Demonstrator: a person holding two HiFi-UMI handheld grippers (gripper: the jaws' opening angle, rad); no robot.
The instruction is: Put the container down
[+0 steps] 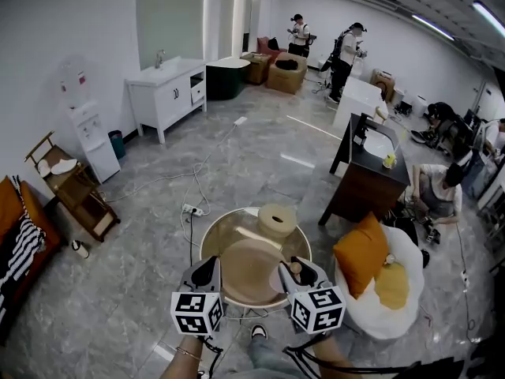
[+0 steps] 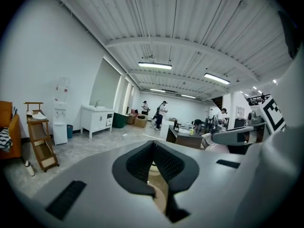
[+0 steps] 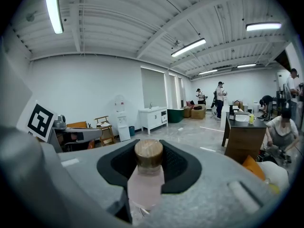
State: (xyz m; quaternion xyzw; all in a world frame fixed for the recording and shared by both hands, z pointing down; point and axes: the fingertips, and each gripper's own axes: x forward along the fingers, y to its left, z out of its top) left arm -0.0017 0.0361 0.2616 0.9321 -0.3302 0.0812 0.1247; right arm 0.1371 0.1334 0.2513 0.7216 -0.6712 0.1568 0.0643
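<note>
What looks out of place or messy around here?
Nothing looks spilled, tipped or broken. The one untidy thing is a white power strip lying loose in the middle of the floor, just beyond the round glass table, where someone could trip on it.

Both grippers were held low before the body, side by side and apart, jaws pointing forward. Left gripper (image 1: 207,267): jaws together, nothing between them. Right gripper (image 1: 304,268): jaws clamped on the container (image 3: 145,180), pads pressing its two sides, container upright with its top above the pads. Marker cubes faced up toward the head. Left forearm (image 1: 183,360) bare, thin band at the wrist. Right forearm (image 1: 335,359) showed at the lower edge.
</note>
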